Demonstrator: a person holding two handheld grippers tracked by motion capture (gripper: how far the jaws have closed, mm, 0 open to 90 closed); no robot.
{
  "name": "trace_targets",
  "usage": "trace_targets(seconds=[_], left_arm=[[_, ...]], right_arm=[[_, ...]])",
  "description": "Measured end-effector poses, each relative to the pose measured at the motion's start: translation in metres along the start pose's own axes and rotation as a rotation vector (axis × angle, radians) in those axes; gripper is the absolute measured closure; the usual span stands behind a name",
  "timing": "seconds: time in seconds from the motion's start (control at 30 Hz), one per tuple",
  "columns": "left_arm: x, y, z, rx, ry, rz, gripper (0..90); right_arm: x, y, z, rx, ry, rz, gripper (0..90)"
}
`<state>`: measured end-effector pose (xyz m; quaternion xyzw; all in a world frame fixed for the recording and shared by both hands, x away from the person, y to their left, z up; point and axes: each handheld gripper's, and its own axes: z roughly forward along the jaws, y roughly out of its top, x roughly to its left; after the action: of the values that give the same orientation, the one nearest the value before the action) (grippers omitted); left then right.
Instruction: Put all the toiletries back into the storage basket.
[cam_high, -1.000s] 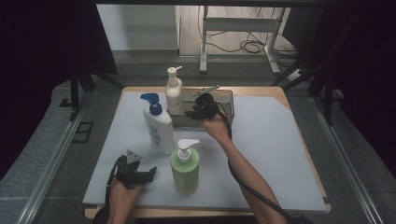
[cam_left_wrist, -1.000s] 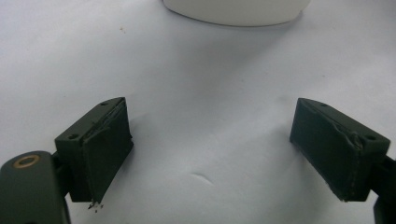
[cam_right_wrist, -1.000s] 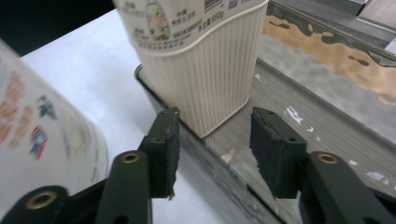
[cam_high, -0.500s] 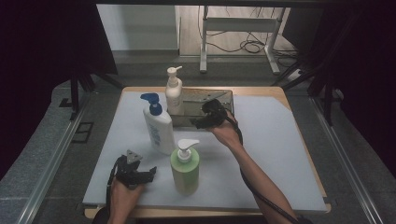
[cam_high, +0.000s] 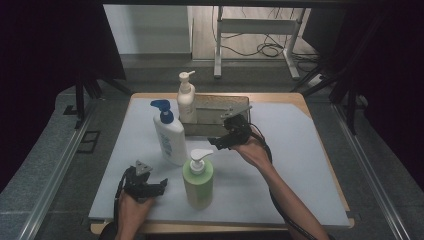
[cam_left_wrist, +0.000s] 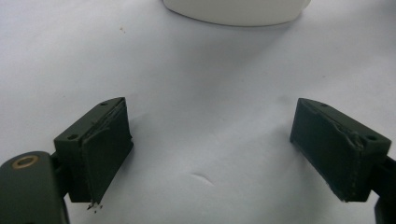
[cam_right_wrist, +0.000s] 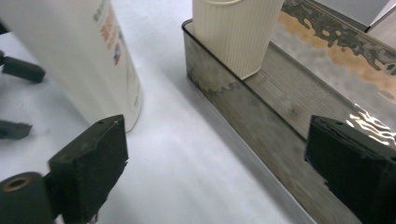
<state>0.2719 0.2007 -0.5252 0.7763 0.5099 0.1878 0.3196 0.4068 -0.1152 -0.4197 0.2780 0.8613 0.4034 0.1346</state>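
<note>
High view, left to right across the grey worktop. The left gripper rests near the front edge, held in the person's left hand; in the left gripper view its fingers stand wide apart over bare worktop with nothing between them, and the base of a white bottle lies beyond. Behind it stands the white bottle with the blue pump, upright, long axis vertical, spout turned to the left. In front of it and just to the right stands the green bottle with the white pump, also upright, spout pointing right. Farther back, the cream bottle stands upright in the left end of the metal tray — long axis vertical, spout pointing right and slightly up. The tray itself lies with its long axis across the worktop, left to right. The right gripper hovers at the tray's front wall, near its right half, pointing leftward; its fingers have just been opening and now stand wide, empty — one over the worktop beside the white bottle, the other over the tray's edge, the ribbed cream bottle ahead and clear of both.
</note>
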Motion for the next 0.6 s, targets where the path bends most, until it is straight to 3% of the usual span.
trace_targets(seconds=[0.37,0.6], left_arm=[[0.0,0.0,0.0,0.0,0.001,0.002,11.8],[0.0,0.0,0.0,0.0,0.0,0.004,11.8]], right_arm=[[0.007,-0.017,-0.024,0.003,0.01,-0.06,0.0],[0.006,-0.035,-0.034,-0.026,0.042,-0.063,0.0]])
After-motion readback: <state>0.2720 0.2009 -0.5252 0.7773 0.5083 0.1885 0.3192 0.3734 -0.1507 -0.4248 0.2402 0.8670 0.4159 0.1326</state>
